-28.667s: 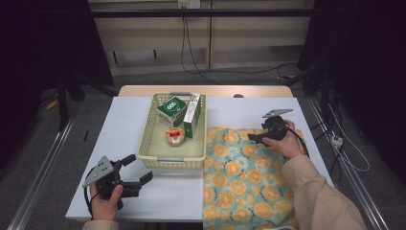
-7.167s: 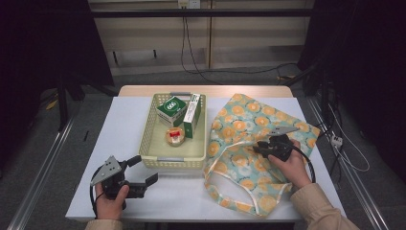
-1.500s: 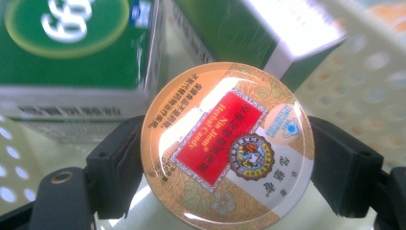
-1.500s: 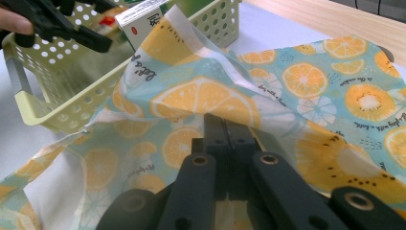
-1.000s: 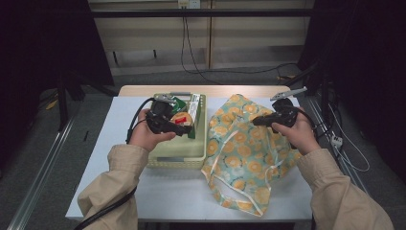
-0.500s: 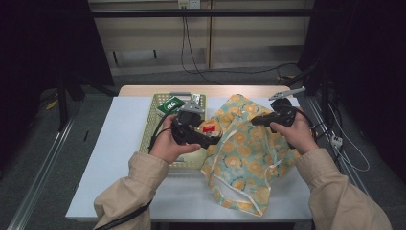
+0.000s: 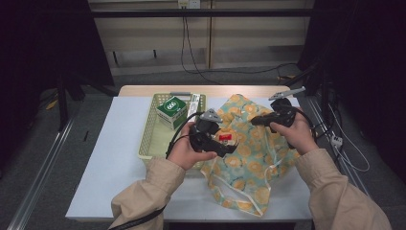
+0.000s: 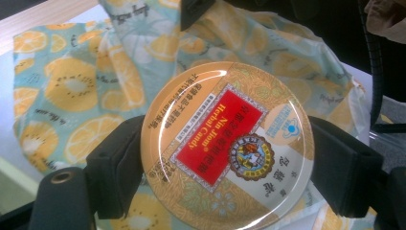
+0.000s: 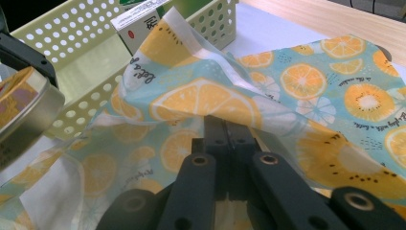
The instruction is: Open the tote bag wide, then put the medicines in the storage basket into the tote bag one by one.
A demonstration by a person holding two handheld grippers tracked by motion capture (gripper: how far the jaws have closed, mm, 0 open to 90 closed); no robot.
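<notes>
Dim, dark surroundings; glare streaks the candy tin (image 8: 227, 146); close views soft.

The right gripper (image 9: 225, 132) has its jaws pinched together on a fold of the fruit-print bag (image 9: 201, 103). Beyond the fingertips stands a basket (image 9: 91, 62); a round tin (image 9: 24, 115) sits far to their left.

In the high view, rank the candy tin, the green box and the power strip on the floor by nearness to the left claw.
1. Candy tin: clamped in the left claw, over the fruit-print bag.
2. Green box: in the basket, just beyond the hand.
3. Power strip: on the floor, far right.
</notes>
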